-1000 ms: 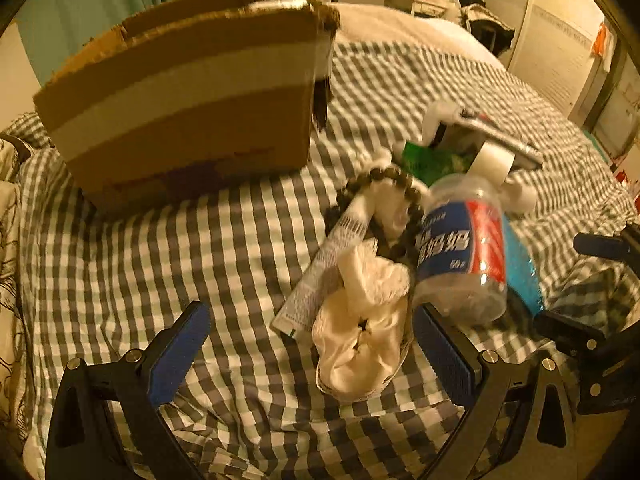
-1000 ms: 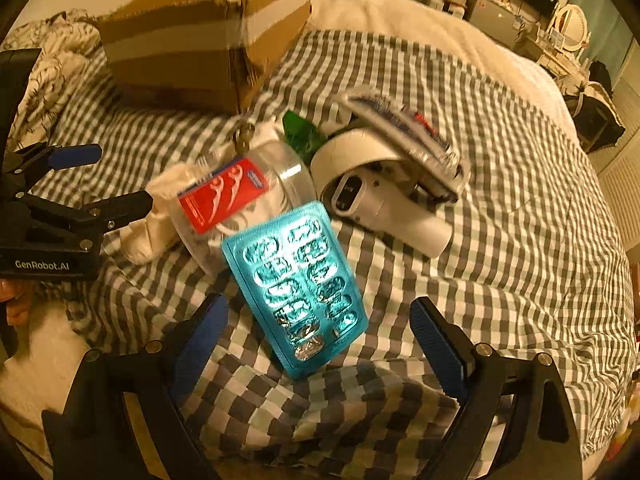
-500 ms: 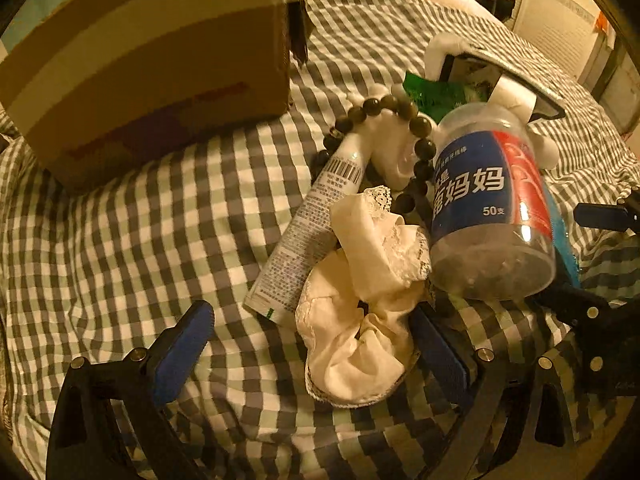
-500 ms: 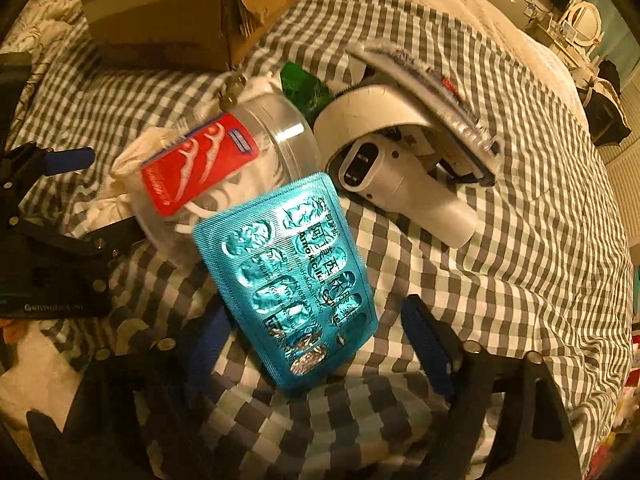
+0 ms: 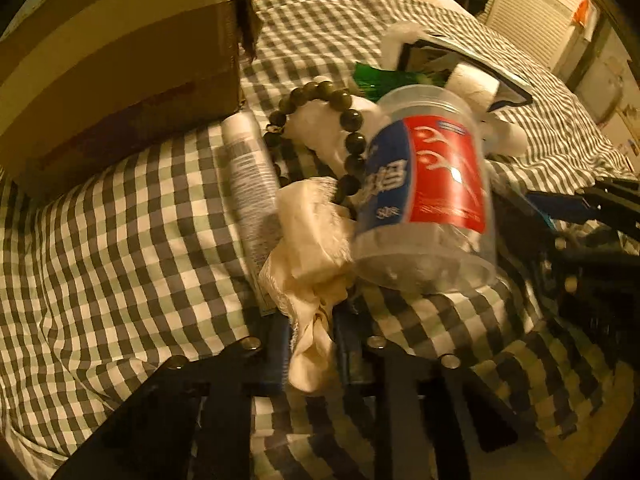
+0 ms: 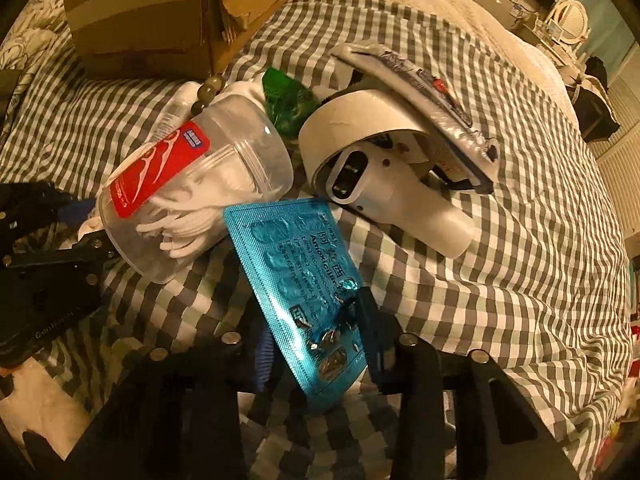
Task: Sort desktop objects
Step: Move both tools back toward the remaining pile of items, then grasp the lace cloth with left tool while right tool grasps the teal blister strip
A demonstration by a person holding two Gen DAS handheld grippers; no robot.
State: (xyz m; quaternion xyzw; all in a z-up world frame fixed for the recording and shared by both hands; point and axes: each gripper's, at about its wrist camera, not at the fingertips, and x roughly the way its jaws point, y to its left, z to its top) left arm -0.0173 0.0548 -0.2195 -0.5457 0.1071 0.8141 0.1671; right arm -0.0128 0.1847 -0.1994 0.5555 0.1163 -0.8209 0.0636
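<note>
Pickup step: the left gripper is closing on the cream lace cloth, the right gripper closing on the teal blister pack; next, I judge, both lift toward the cardboard box at eleven o'clock.

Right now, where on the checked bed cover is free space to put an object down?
Free: the checked cover in front of the cardboard box, left of the tube; also the cover right of the white handheld device. Crowded: the pile around the floss-pick jar.

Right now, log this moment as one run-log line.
left gripper: closing on cream lace cloth | right gripper: closing on teal blister pack | cardboard box: behind
</note>
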